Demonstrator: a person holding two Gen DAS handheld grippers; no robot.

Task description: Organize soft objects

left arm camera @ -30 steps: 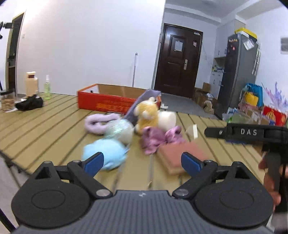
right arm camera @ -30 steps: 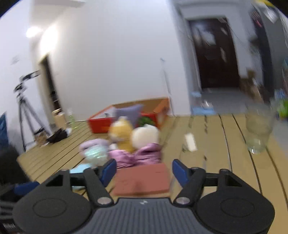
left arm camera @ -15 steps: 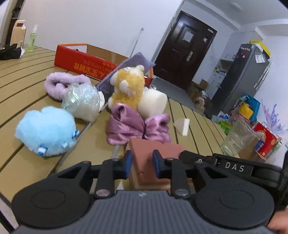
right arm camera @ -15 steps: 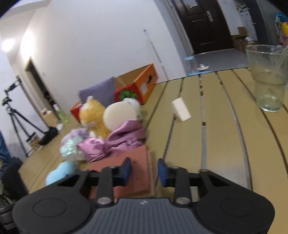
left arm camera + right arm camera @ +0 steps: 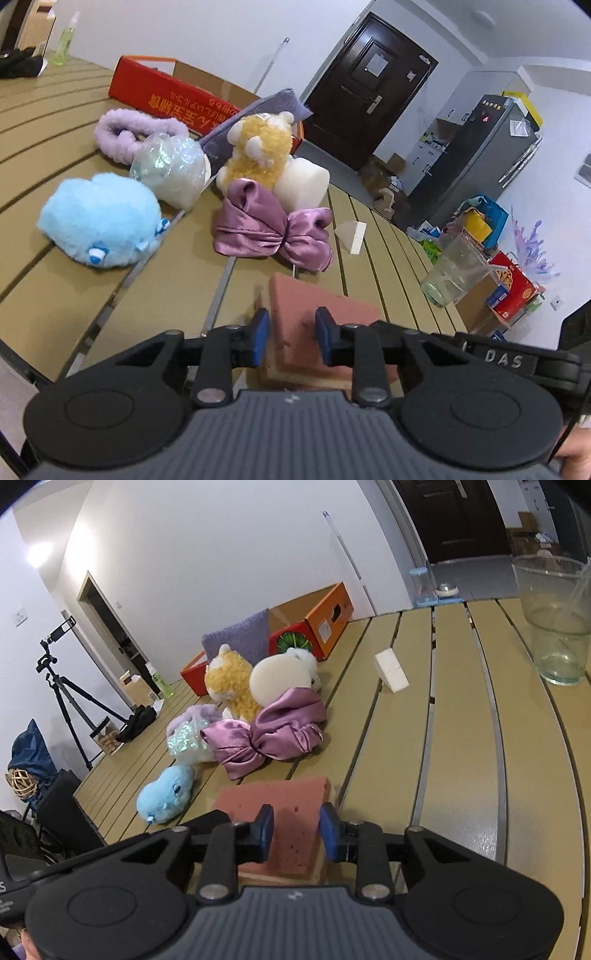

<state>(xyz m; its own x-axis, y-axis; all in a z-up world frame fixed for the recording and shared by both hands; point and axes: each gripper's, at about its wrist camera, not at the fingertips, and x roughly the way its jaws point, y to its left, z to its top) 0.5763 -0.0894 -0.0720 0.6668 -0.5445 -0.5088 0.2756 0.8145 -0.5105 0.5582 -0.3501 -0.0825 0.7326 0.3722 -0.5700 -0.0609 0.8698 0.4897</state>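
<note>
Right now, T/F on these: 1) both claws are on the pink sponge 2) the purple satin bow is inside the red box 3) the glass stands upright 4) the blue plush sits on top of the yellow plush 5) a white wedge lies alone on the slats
1) True: left claw and right claw each pinch the pink sponge.
2) False: the purple satin bow lies on the table, in front of the red box.
3) True: the glass stands upright.
4) False: the blue plush lies on the slats, apart from the yellow plush.
5) True: the white wedge touches nothing else.
</note>
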